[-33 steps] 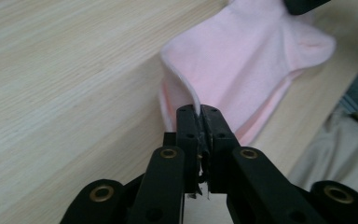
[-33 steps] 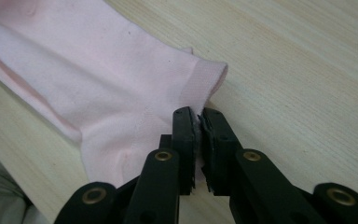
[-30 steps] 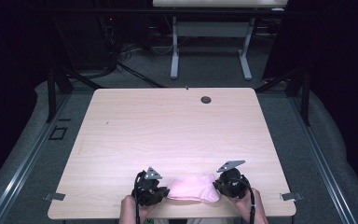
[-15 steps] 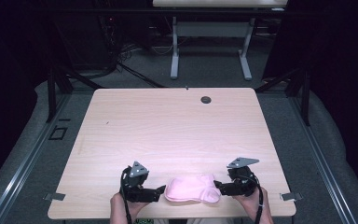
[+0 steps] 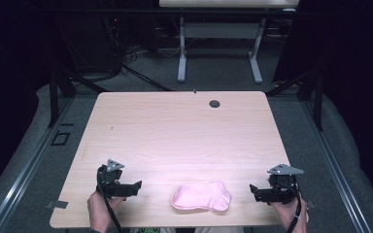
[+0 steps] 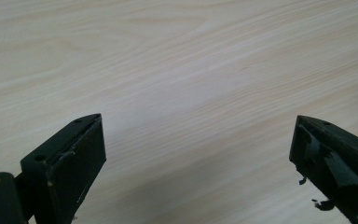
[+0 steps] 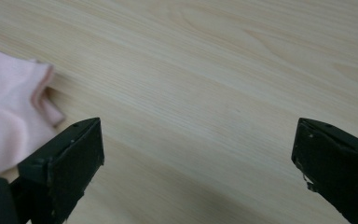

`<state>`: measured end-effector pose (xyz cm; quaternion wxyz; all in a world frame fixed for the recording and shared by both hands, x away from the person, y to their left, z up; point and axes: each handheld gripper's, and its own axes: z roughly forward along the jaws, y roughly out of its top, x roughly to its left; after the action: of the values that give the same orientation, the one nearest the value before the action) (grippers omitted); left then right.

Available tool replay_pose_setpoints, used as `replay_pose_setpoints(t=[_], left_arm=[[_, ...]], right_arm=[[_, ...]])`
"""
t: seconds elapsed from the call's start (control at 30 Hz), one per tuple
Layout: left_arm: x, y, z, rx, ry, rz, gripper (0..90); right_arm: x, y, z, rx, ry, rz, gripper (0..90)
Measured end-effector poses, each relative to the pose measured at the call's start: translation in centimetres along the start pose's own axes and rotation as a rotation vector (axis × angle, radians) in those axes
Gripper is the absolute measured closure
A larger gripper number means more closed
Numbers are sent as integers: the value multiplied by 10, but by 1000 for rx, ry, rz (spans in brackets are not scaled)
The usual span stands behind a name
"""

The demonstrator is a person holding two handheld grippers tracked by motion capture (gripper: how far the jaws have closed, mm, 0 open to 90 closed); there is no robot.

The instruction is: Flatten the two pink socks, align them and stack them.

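A soft pink fabric sock (image 5: 201, 197), folded into a rounded lump, is seen lying on the pale wood-grain surface (image 5: 184, 141) close to its near edge, roughly midway along that edge. Nothing is laid on the sock and nothing is pressed against it.

The left hand-held gripper (image 5: 135, 187) is held to the left of the sock, well apart from it, with bare wood between the two; in the left gripper view its jaws (image 6: 193, 154) are seen spread wide, with nothing between them but wood grain. Its jaws have just been opening. The right hand-held gripper (image 5: 253, 192) is held to the right of the sock, also clear of it. In the right gripper view the jaws (image 7: 198, 154) are likewise spread wide and have just been opening, and a hemmed edge of the sock (image 7: 9, 112) is seen beyond the jaw at the picture's left, outside the gap.

Far beyond the sock, near the far edge of the surface, a small dark round disc (image 5: 214, 103) is set; what it is cannot be made out. Behind the surface, white metal table legs (image 5: 181, 51) are seen on the grey floor.

The hands are cut off by the bottom of the high view. Most of the sock is cropped from the right gripper view.
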<state>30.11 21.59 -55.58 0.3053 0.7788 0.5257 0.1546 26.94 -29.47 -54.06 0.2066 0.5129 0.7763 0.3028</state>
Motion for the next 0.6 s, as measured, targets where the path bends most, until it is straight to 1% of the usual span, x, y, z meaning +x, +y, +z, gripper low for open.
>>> replay_pose_setpoints(t=[0.03, 0.1, 0.13, 0.17, 0.23, 0.27, 0.3, 0.33, 0.37, 0.4, 0.43, 0.47, 0.5, 0.53, 0.57, 0.6], left_arm=[[3, -2, 4, 10, 10, -5, 20], [7, -6, 9, 25, 14, -8, 7], [8, -7, 11, 25, 17, -4, 3], [9, -8, 14, 26, 20, -3, 3], [12, -8, 20, 31, 22, 0, 2], [13, -8, 23, 33, 30, 1, 2], [14, -7, 25, 29, 34, 7, 0], [15, -7, 27, 12, 41, 3, 0], [16, -6, 28, 10, 39, 2, 0], [16, -6, 29, 2, 45, 9, 0], [16, -6, 30, -6, 55, 10, 0], [16, -6, 32, -14, 60, 15, 0], [16, -7, 32, -22, 66, 19, 0], [16, -8, 33, -28, 70, 30, 0], [16, -9, 33, -40, 73, 33, 0], [16, -10, 33, -52, 74, 32, 0]], right_arm=[[-4, -3, 3, 3, -19, 5, 11], [-12, -9, 7, 32, -30, 17, 7], [-15, -12, 11, 34, -38, 28, 6], [-18, -15, 13, 43, -38, 42, 5], [-25, -19, 20, 43, -30, 74, 4], [-28, -21, 23, 39, -29, 84, 4], [-31, -22, 26, 42, -32, 91, 4], [-32, -24, 29, 41, -39, 99, 4], [-33, -24, 31, 43, -46, 99, 4], [-33, -25, 33, 45, -59, 91, 3], [-33, -26, 35, 41, -62, 96, 0], [-34, -27, 36, 22, -68, 99, 0], [-34, -27, 36, 15, -72, 98, 0], [-34, -28, 37, 1, -73, 105, 0], [-35, -29, 38, -19, -76, 105, 0], [-35, -30, 38, -28, -77, 110, 0]])
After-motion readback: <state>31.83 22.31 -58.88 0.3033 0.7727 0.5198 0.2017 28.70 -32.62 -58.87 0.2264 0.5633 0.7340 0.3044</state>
